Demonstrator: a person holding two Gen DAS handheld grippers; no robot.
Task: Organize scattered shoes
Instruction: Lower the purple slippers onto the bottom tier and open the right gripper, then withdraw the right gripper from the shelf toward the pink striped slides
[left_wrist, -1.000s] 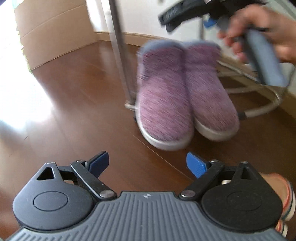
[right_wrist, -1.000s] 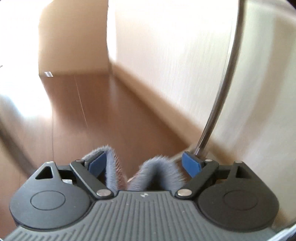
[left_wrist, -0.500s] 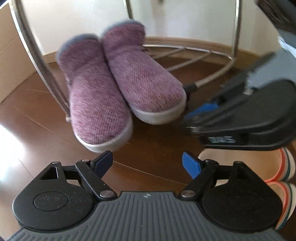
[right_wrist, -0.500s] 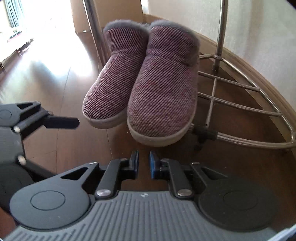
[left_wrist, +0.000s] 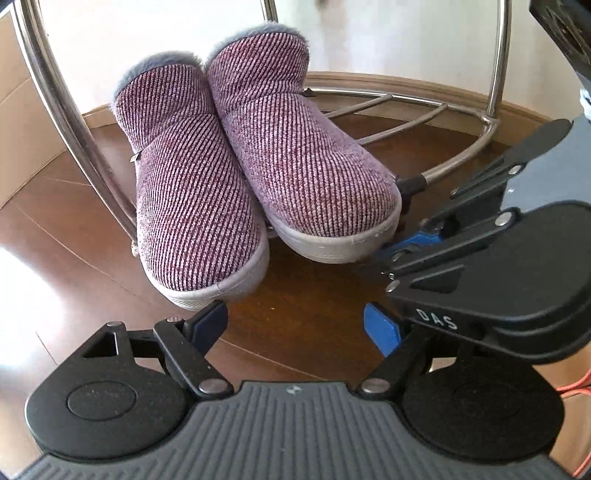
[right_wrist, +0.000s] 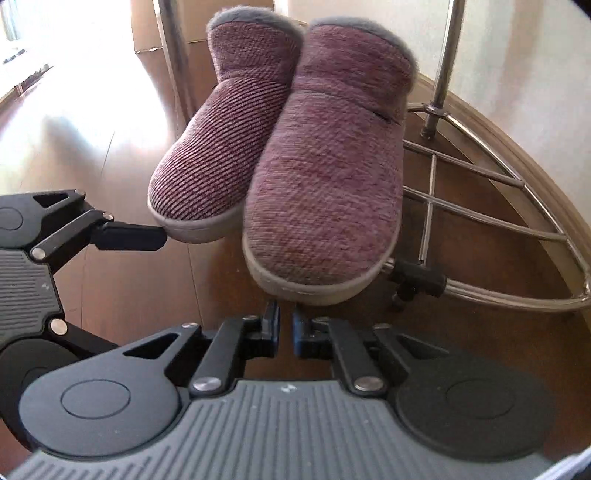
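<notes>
Your pair of purple slippers (left_wrist: 236, 162) sits side by side on the low metal rack (right_wrist: 480, 206) (toes overhanging its front rail, above the wooden floor (left_wrist: 74, 243)). Your left gripper (left_wrist: 295, 325) has its jaws spread wide, empty, just short of the toes. Your right gripper (right_wrist: 285, 328) has its jaws nearly closed, holding nothing, just below the nearer slipper's toe.

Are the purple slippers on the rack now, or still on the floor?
On the rack. Both purple slippers rest side by side on the metal rack, toes overhanging its front rail, clear of the floor.
</notes>
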